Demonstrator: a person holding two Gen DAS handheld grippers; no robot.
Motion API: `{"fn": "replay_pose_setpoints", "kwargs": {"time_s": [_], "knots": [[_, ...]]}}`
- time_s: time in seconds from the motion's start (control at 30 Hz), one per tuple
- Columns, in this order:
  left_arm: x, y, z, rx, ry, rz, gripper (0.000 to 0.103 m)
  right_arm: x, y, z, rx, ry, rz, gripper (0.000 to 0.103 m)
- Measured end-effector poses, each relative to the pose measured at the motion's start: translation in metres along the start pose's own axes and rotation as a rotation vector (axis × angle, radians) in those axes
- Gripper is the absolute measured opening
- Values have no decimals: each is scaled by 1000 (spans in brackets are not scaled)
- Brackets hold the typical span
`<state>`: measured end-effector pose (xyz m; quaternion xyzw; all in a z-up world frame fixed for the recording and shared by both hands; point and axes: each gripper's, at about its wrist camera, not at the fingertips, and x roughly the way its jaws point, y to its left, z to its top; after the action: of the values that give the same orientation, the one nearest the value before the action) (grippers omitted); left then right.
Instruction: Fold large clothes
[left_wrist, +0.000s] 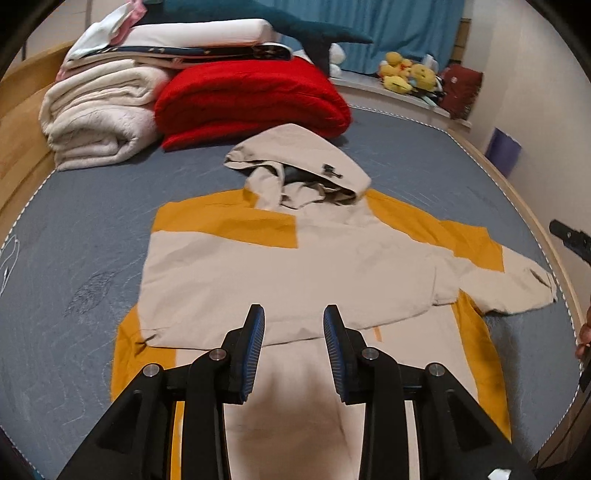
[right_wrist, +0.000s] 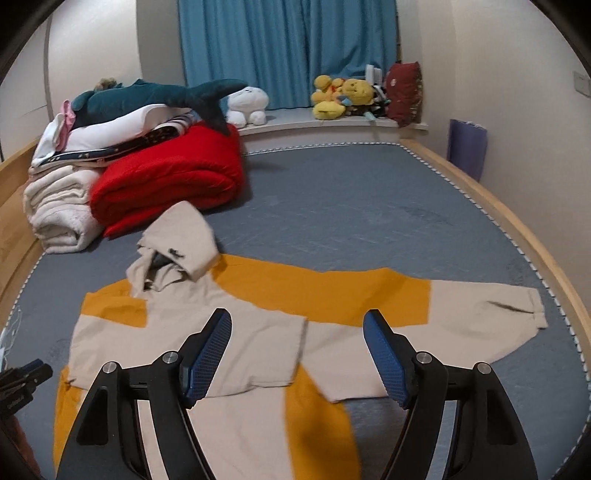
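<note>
A beige and mustard-yellow hooded jacket (left_wrist: 295, 258) lies flat on the grey-blue mattress (left_wrist: 92, 229). Its left sleeve is folded across the chest. Its right sleeve (right_wrist: 480, 314) stretches out toward the bed's right edge. The hood (left_wrist: 303, 166) points to the far end. My left gripper (left_wrist: 294, 314) is open and empty, hovering above the jacket's lower body. My right gripper (right_wrist: 297, 319) is open wide and empty, above the jacket (right_wrist: 229, 332) near the right armpit. The left gripper's tip shows at the left edge of the right wrist view (right_wrist: 26, 373).
Folded white blankets (left_wrist: 96, 118), a red quilt (left_wrist: 255, 99) and a blue shark plush (left_wrist: 258, 18) are stacked at the bed's far left. Yellow plush toys (right_wrist: 340, 96) sit on the window ledge before the blue curtain. A wooden bed frame (right_wrist: 498, 210) rims the mattress.
</note>
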<state>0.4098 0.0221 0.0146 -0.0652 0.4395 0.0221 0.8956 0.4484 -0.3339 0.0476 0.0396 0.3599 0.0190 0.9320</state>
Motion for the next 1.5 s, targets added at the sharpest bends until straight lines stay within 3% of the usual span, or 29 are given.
{"fn": "replay_pose_setpoints", "kwargs": {"time_s": [0.23, 0.47, 0.7, 0.97, 1.5], "knots": [[9, -20, -6, 47, 10, 14, 30, 9, -55, 0, 111, 34, -34, 63], [14, -33, -10, 111, 48, -48, 30, 29, -141, -10, 300, 95, -67, 25], [14, -37, -10, 151, 49, -43, 30, 48, -238, -38, 448, 137, -104, 25], [18, -31, -11, 141, 66, -52, 30, 76, -323, -66, 550, 164, -129, 30], [30, -28, -12, 135, 87, -58, 30, 142, -396, -124, 810, 244, -141, 31]]}}
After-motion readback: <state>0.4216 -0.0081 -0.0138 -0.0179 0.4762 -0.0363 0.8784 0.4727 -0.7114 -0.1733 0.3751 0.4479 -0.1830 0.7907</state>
